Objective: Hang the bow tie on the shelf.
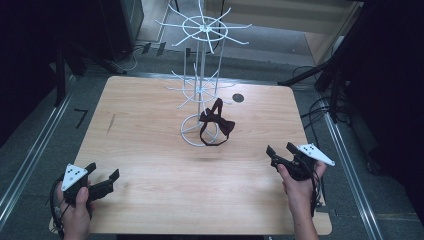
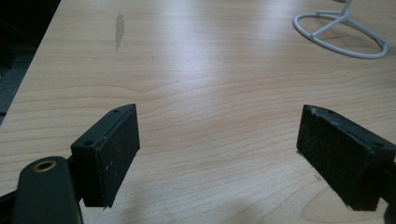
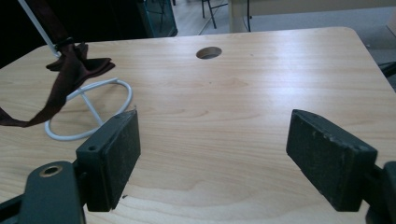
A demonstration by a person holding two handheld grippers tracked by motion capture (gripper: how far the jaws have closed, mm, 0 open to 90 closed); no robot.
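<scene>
Rack top cut off

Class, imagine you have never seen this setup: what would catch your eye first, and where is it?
The white wire display rack stands at the middle of the far side of the wooden table, with a dark bow tie hanging from a low arm beside its ring base. At the near corners, the left gripper and right gripper are both open and hold nothing.

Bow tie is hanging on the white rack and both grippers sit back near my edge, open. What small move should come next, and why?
Probably ease the right gripper forward and left toward the bow tie. Its jaws stand open with nothing between them, and it sits nearer the tie than the left gripper, which is also open and faces bare table. The tie hangs from the white rack, its strap looping down by the base ring.
</scene>
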